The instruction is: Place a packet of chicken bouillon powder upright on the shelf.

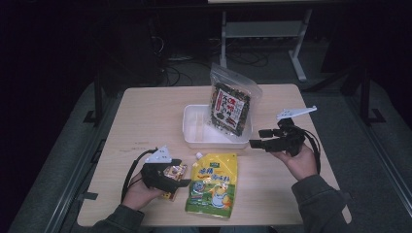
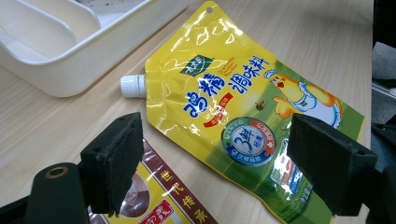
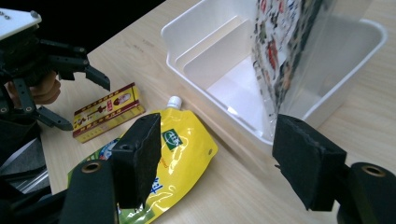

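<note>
On a pale wooden worktop [image 1: 145, 116], a clear bag of dark snacks [image 1: 229, 106] stands upright in the right end of a white plastic tray [image 1: 194, 133]. The right tongs [image 1: 260, 138] hover just right of the tray, jaws wide and empty. The left tongs [image 1: 180, 177], also wide and holding nothing, rest over a small red-and-gold packet [image 1: 174, 174], just left of a yellow spouted pouch [image 1: 213, 184] lying flat in front of the tray.
</note>
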Available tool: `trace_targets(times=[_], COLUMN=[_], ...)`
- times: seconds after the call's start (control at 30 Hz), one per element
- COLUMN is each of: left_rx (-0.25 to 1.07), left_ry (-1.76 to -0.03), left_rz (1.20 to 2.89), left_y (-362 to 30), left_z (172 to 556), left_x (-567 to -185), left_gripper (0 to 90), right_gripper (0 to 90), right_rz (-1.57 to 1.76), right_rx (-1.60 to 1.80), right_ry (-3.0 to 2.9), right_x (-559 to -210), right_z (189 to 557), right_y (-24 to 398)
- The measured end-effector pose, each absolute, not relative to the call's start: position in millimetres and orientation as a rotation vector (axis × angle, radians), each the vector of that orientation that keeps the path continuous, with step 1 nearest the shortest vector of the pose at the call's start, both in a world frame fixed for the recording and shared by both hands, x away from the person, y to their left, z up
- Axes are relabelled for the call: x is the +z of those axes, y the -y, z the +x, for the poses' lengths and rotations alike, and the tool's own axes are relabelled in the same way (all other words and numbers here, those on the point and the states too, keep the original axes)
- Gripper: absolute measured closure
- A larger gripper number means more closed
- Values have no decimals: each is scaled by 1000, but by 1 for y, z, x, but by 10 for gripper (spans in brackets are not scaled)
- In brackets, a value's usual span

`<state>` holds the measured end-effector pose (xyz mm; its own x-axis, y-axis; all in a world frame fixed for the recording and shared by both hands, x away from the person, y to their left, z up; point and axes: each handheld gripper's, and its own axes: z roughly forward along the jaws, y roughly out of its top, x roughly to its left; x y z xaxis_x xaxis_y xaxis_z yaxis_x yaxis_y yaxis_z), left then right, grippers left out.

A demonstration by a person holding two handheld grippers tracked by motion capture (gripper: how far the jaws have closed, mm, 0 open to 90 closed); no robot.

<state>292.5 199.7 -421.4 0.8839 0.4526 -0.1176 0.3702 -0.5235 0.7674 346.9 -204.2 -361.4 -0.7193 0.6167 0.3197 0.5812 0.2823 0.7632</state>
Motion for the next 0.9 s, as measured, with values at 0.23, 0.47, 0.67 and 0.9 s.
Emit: trace_targets(times=[0.23,0.47,0.67,0.9], left_rx=[117,108,108,109], left_ry=[-589,-587,-587,-587], left_rz=[2184,2191,2188,2185], left_y=[-198,-194,-195,-195], left_z=[293,292,292,292], left_x=[-423,-424,-424,-423], left_gripper=[185,193,193,193], right_gripper=[319,326,334,353], right_rz=[1167,1184,1179,1191], right_rx=[1429,1362,1318,1269], right_ry=[-2526,-2609,-2650,-2683], right_x=[-369,-383,-389,-401], right_z=[345,350,351,349], right_y=[197,185,173,165])
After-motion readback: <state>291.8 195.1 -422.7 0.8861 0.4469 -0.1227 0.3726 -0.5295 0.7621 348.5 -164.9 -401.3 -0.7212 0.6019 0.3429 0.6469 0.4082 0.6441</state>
